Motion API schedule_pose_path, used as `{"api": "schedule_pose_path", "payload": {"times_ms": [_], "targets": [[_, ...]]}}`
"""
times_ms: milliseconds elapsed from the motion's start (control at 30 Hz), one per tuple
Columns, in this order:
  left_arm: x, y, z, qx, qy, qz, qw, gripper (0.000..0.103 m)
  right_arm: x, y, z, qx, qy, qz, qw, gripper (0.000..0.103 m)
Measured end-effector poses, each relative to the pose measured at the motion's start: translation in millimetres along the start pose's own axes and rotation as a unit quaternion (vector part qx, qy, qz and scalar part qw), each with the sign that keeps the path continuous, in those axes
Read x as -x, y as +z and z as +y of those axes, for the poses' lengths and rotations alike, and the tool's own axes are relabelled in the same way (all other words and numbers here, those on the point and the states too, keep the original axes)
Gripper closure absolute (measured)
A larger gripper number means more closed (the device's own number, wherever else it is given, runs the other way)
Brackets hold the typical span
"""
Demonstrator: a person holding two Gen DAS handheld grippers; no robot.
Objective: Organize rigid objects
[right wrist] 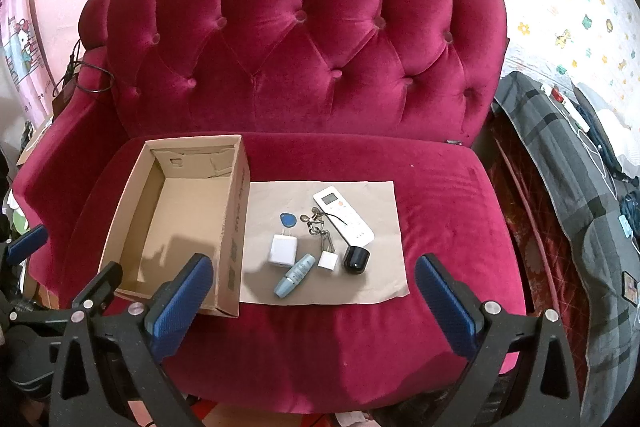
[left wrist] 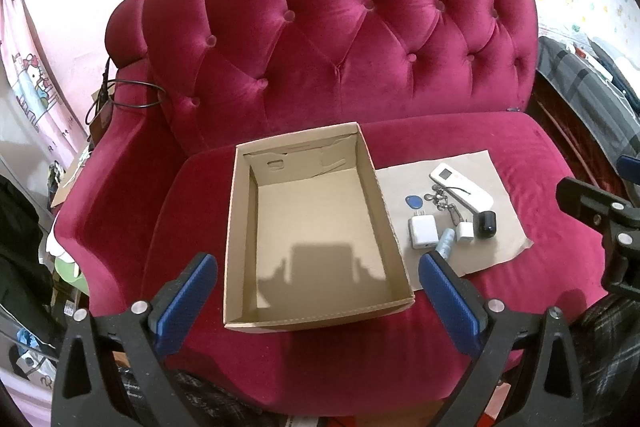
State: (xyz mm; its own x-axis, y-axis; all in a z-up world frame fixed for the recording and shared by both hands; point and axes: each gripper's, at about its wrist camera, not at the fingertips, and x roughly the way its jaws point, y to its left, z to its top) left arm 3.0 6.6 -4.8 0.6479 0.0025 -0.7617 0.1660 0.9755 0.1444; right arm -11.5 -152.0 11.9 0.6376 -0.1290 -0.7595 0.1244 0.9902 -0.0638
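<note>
An empty open cardboard box stands on the red sofa seat. Right of it lies a flat cardboard sheet carrying a white remote, a blue key tag, keys on a ring, a large white charger, a small white plug, a black cap-shaped thing and a pale blue tube. My left gripper hangs open over the box's near end. My right gripper hangs open above the sheet's near edge.
The tufted red sofa fills both views. A black cable lies on its left armrest. A grey checked blanket and clutter sit to the right, bags and clutter to the left. The right gripper's frame shows in the left wrist view.
</note>
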Motion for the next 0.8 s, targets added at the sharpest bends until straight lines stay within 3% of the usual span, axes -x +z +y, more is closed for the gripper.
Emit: {"api": "schedule_pose_path", "payload": {"times_ms": [800], "targets": [[-2.8, 1.7, 6.9, 0.006, -0.006, -0.002, 1.0000, 0.000, -3.9, 0.8, 0.7, 0.003, 0.000, -0.009, 1.000, 0.000]]}}
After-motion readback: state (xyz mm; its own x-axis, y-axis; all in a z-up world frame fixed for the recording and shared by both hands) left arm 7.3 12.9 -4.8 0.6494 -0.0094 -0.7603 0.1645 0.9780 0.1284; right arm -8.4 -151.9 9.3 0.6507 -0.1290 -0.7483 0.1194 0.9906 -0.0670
